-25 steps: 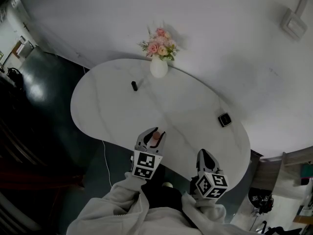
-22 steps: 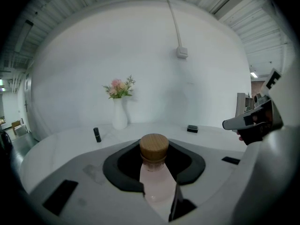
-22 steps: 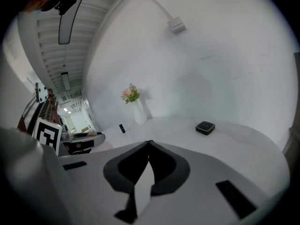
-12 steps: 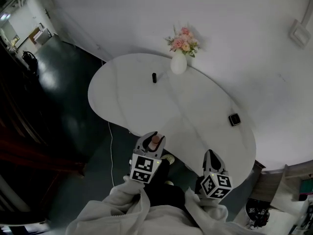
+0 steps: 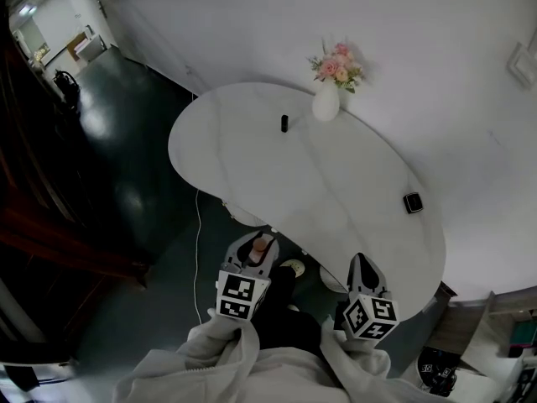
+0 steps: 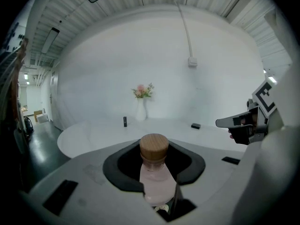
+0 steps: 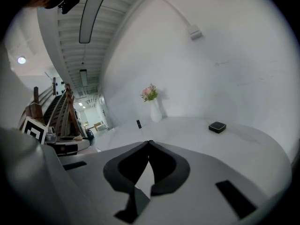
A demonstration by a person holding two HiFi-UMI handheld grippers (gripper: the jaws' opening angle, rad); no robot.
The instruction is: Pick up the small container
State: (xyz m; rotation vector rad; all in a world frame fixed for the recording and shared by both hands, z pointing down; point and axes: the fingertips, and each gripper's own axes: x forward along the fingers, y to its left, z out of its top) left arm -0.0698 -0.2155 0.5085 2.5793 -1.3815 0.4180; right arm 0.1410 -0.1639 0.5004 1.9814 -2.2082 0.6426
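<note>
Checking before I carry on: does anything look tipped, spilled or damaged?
Nothing stands out. The small container stands upright, cap on, in the left gripper; the vase stands upright on the table.

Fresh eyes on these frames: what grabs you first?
The small container, a pale pink bottle with a wooden cap, is clamped in the left hand-held gripper, just off the near edge of the white table. Next comes the white vase of pink flowers at the table's far edge, with a small dark cylinder to its left and a black square object toward the right end. The right hand-held gripper is shut and empty.
</note>
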